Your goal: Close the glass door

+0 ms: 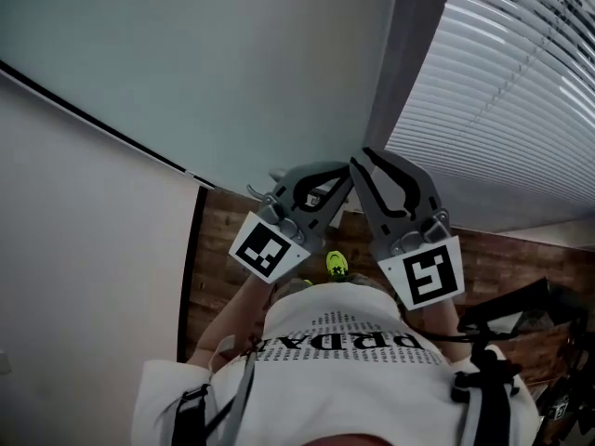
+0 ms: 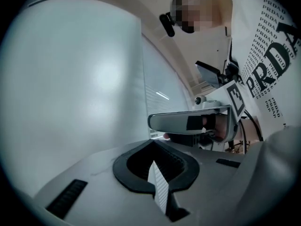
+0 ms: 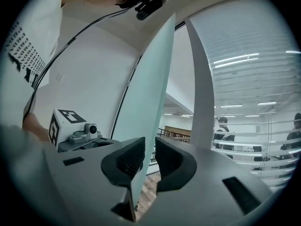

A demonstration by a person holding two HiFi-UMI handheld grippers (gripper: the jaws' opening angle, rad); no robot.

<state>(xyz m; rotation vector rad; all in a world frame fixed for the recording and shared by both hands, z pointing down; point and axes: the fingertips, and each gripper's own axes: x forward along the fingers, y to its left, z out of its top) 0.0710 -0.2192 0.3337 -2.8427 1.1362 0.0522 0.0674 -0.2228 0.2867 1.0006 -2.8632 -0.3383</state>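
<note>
The frosted glass door fills the upper left of the head view, and its free edge runs down to where both grippers meet. My left gripper comes in from the left, shut on the glass door's edge, which shows as a thin white strip between its pads. My right gripper comes in from the right, just above the left one. The pane passes between its jaws, which are shut on it. Each gripper view shows the other gripper close by: the right gripper and the left gripper.
A grey post stands just right of the door edge, with window blinds beyond it. A white wall is on the left, with wood floor below. Black equipment sits at the lower right. People stand behind the blinds.
</note>
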